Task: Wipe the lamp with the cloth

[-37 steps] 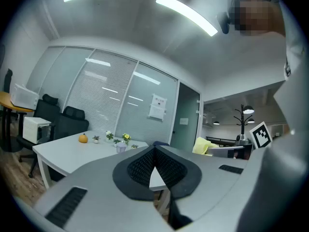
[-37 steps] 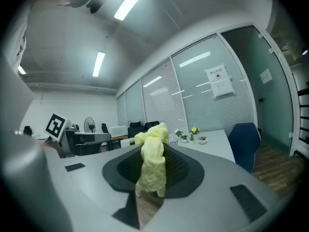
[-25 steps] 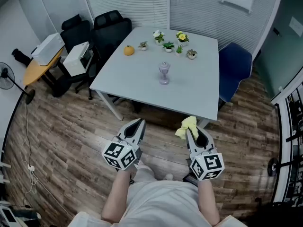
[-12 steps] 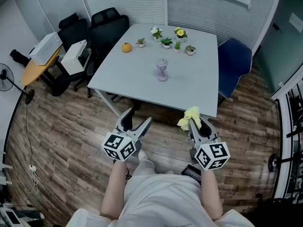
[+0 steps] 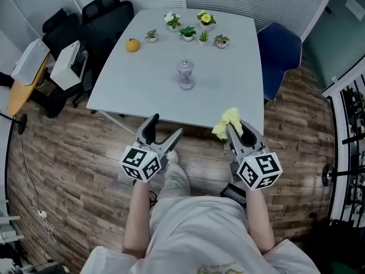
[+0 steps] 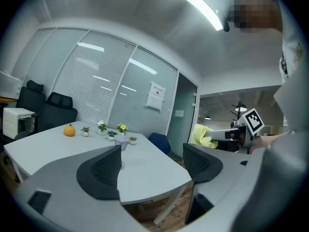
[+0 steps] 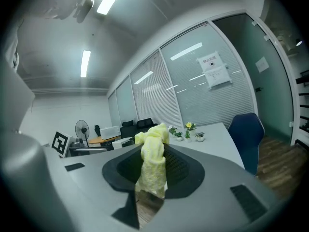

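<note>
A small, pale purple lamp [image 5: 185, 76] stands upright near the middle of the grey table [image 5: 228, 84]; the left gripper view has the lamp [image 6: 121, 141] far beyond the jaws. My left gripper [image 5: 165, 129] hovers over the floor just short of the table's near edge. Its jaws have just been opening and stand wide apart with nothing between them. My right gripper [image 5: 235, 131] is shut on a yellow cloth [image 5: 226, 121] at the table's near right corner. In the right gripper view the cloth [image 7: 153, 163] hangs bunched between the pads.
Several small potted plants [image 5: 187, 32] and an orange ornament [image 5: 132, 45] line the table's far side. A blue chair [image 5: 279, 50] stands to the right, black office chairs [image 5: 105, 16] and a white box [image 5: 67, 64] to the left. Wood floor lies below me.
Both grippers have come forward to the table's near edge. The left jaws went from shut to wide open. The cloth stays in the right gripper.
</note>
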The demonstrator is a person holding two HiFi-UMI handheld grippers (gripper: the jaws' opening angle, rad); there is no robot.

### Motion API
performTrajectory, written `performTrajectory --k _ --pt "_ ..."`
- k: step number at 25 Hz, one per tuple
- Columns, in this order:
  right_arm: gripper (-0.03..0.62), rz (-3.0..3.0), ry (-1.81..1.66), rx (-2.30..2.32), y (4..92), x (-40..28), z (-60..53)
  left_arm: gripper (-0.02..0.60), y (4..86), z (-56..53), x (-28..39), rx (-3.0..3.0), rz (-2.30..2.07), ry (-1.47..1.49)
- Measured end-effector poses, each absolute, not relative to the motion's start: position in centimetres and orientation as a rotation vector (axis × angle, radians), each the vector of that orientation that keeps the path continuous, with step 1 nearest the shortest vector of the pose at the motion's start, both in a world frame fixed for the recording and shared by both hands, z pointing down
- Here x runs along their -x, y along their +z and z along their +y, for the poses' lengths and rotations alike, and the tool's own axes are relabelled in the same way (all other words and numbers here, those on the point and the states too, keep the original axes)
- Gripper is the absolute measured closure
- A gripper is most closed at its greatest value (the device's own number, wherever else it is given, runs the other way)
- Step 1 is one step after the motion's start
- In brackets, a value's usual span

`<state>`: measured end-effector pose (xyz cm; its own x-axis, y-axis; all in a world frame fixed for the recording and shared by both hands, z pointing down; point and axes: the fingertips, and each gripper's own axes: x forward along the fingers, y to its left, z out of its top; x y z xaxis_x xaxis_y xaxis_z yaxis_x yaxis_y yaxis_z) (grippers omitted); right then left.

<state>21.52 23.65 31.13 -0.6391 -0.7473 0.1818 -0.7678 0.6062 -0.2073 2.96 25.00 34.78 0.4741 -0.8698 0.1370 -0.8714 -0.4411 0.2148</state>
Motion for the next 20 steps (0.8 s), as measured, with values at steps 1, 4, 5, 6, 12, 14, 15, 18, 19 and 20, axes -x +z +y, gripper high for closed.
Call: performTrajectory --k 1,4,5,6,12,14,15,18,19,20 --pt "0.485 -2.733 0.413 -1.310 31.4 -20.9 22.0 0.210 35.4 23.1 -2.5 -2.477 -1.472 0.026" --pt "0.485 -2.690 0.422 -1.351 31.7 -19.0 17.0 0.212 37.1 17.4 -0.8 -2.509 -1.411 0.108" --pt "0.485 -2.675 0.429 -1.371 31.7 -18.6 15.4 0.212 37.5 15.5 -0.3 -2.518 -1.382 0.130" --pt "0.485 -2.659 0.440 -1.394 31.8 -18.1 13.7 0.212 37.9 13.7 0.1 -2.526 -1.351 0.149" --pt "0.485 -2.589 0.477 -1.482 32.2 -14.4 5.6 0.212 40.5 5.3 3.1 -2.576 -1.216 0.291" --pt "0.485 -2.568 0.488 -1.503 32.6 -13.4 3.7 0.212 41.8 3.4 4.0 -2.573 -1.174 0.314" --pt "0.485 -2.558 0.493 -1.512 32.9 -13.0 2.7 0.212 42.4 2.5 4.3 -2.570 -1.154 0.324" --pt "0.485 -2.528 0.505 -1.535 33.6 -12.0 0.3 0.212 44.3 0.2 4.8 -2.571 -1.091 0.368" --pt "0.485 -2.517 0.511 -1.544 33.9 -11.8 -0.2 0.212 44.9 -0.4 4.8 -2.574 -1.067 0.386" --pt "0.485 -2.506 0.518 -1.554 34.1 -11.7 -0.7 0.212 45.5 -0.9 4.8 -2.577 -1.044 0.403"
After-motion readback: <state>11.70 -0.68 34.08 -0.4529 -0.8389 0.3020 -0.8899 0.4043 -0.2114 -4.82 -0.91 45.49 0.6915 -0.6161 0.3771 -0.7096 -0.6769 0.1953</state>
